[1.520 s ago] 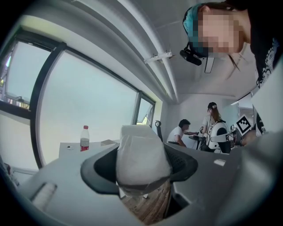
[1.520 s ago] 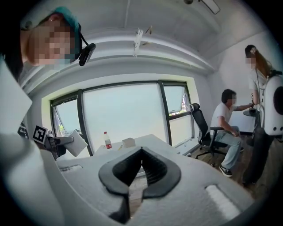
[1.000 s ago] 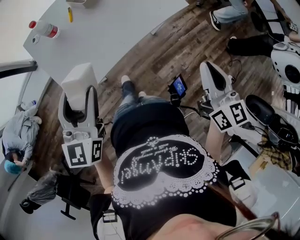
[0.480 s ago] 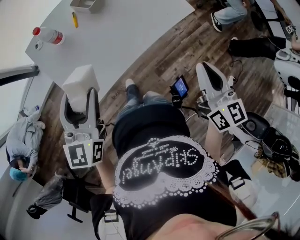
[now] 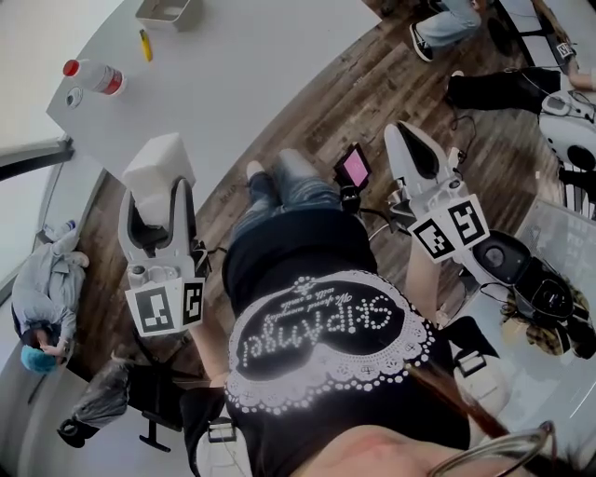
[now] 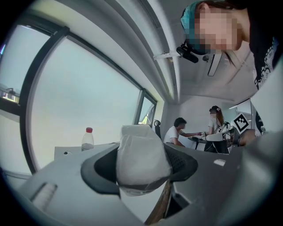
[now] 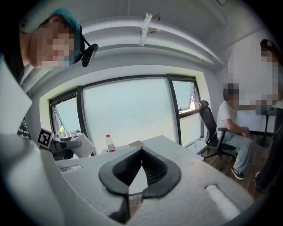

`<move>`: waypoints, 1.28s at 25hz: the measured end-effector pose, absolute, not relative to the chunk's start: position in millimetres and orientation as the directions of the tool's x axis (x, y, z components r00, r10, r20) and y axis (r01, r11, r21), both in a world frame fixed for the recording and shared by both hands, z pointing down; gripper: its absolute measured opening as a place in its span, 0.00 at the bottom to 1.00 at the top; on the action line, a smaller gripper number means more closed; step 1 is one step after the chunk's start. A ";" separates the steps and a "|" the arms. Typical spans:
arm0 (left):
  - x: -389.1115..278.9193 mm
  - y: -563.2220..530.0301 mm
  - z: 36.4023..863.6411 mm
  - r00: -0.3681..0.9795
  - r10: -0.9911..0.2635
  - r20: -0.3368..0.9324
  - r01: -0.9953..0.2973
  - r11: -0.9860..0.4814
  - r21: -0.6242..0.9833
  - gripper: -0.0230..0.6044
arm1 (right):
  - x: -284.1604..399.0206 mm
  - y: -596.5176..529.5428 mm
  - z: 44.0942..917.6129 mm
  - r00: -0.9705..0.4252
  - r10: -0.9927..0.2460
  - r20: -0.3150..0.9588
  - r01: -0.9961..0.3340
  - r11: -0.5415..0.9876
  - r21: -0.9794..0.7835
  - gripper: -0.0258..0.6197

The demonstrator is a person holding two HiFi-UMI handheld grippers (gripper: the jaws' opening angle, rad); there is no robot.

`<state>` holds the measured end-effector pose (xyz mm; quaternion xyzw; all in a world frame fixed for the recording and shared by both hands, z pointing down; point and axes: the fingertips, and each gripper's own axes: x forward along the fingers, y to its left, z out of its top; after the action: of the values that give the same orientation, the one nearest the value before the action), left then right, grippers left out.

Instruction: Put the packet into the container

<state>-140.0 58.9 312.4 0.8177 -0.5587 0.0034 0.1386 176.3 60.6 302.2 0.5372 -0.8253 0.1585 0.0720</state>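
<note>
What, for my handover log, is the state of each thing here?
left gripper: shut on the packet.
packet: held clear of the table.
right gripper: shut, empty.
bottle: upright, red cap on.
container: on the table, open top, packet not in it.

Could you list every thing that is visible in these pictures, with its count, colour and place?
packet: one, white, clamped in left gripper
container: one, grey metal, table's far side
table: one, white, ahead of the person
bottle: one, clear, red cap, table's left corner
pen-like stick: one, yellow, near container
small screen: one, pink, between the grippers
floor: one, brown wood, below
other people: at least three, room's edges
left gripper: one, white, fingers shut on packet
right gripper: one, white, fingers together, empty
</note>
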 end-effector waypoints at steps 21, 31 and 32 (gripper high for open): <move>-136.4 0.7 305.7 0.270 -0.950 0.159 -0.949 -0.235 0.209 0.49 | 161.1 -39.0 307.1 -0.550 -0.793 0.263 -0.834 0.504 -0.226 0.03; -113.0 -46.6 308.6 0.228 -0.959 0.169 -0.959 -0.191 0.209 0.49 | 187.2 -97.3 309.6 -0.574 -0.772 0.275 -0.819 0.533 -0.212 0.03; -111.0 -48.8 308.6 0.222 -0.960 0.169 -0.960 -0.185 0.209 0.49 | 188.8 -101.1 309.5 -0.578 -0.769 0.274 -0.816 0.537 -0.214 0.03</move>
<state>-111.0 -48.8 308.6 0.7697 -0.6238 -0.0001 0.1358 188.8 -101.1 309.5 0.4533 -0.8737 0.1606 0.0736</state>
